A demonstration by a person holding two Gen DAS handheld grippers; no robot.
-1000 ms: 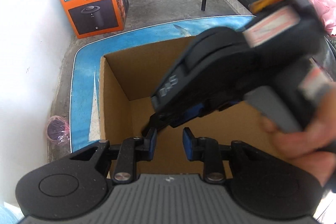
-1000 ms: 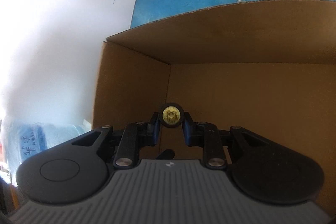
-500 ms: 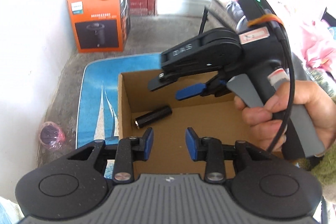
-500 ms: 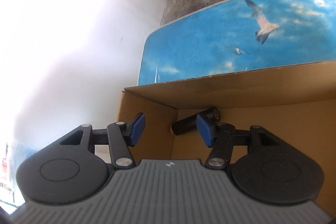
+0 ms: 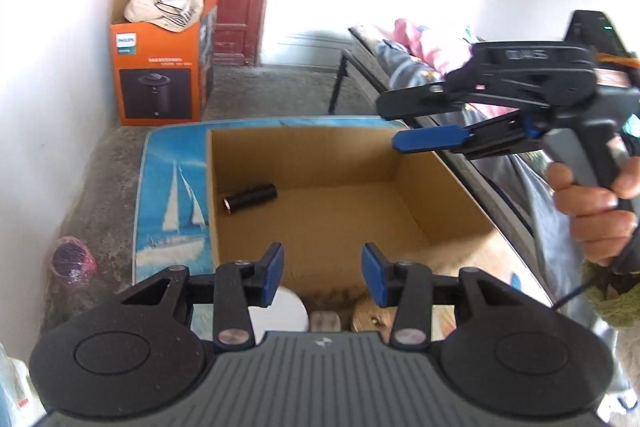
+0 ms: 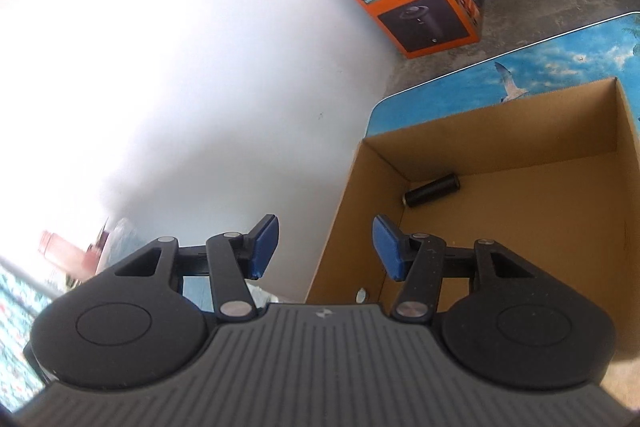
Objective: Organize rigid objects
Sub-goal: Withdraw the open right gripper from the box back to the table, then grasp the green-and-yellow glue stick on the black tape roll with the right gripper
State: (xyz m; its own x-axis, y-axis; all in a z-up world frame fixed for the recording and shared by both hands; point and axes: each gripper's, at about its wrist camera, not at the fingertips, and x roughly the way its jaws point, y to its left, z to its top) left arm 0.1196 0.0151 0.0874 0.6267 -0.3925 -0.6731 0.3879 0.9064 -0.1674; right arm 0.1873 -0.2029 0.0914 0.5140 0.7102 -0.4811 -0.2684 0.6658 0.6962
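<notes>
A black cylinder (image 5: 250, 199) with a brass end lies on the floor of the open cardboard box (image 5: 300, 155), against its left wall; it also shows in the right wrist view as the black cylinder (image 6: 431, 190) in the box (image 6: 500, 135). My left gripper (image 5: 322, 267) hovers over the box's near edge, its jaws opening with nothing between them. My right gripper (image 5: 394, 125), held by a hand, hangs above the box's far right corner. In its own view the right gripper (image 6: 325, 239) is open and empty, over the box's left rim.
Below the left gripper, in front of the box, lie a white round object (image 5: 280, 311) and a golden round object (image 5: 368, 315). The box stands on a blue table (image 5: 172, 195). An orange carton (image 5: 160, 79) stands on the floor behind, a cluttered bench (image 5: 420, 47) at the right.
The right gripper let go of the black cylinder, which now lies in the box, then rose out and drew back. The left gripper pulled back and up, and its jaws widened.
</notes>
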